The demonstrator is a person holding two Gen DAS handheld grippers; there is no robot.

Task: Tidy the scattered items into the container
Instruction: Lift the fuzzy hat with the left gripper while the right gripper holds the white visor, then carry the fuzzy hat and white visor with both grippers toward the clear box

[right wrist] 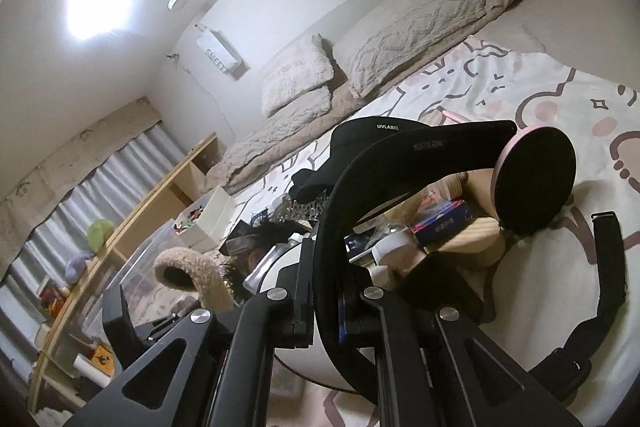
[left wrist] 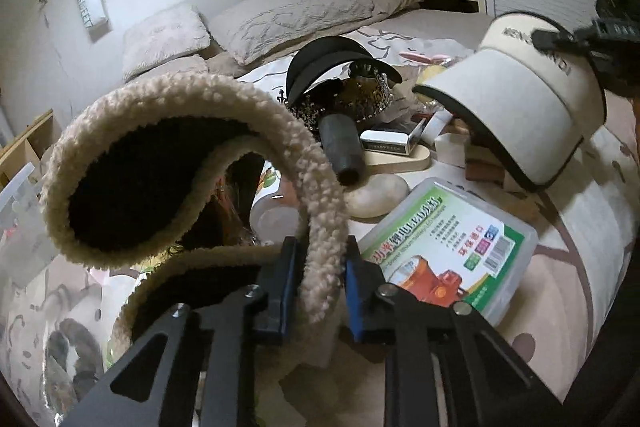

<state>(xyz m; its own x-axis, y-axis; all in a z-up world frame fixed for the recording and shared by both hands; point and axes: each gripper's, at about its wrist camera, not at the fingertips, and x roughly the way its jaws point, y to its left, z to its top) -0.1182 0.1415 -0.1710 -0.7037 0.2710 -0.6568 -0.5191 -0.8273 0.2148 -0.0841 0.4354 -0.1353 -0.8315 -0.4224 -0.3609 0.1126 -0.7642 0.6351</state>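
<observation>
Clearly the left gripper [left wrist: 322,291] pinches the fleecy slipper [left wrist: 168,167] by its thin rim; it fills the frame's left, toe toward upper left, and could slip. At right, the right gripper [right wrist: 326,311] clamps the white visor [left wrist: 516,107], brim lower-left, its loose strap [right wrist: 600,291] apt to snag.

Right tongs [right wrist: 326,311] clamp the visor [right wrist: 400,163]; bed [right wrist: 560,99] beyond.

the bed [left wrist: 592,227] carries pillows [left wrist: 292,15] and a plastic case [left wrist: 452,247].
</observation>
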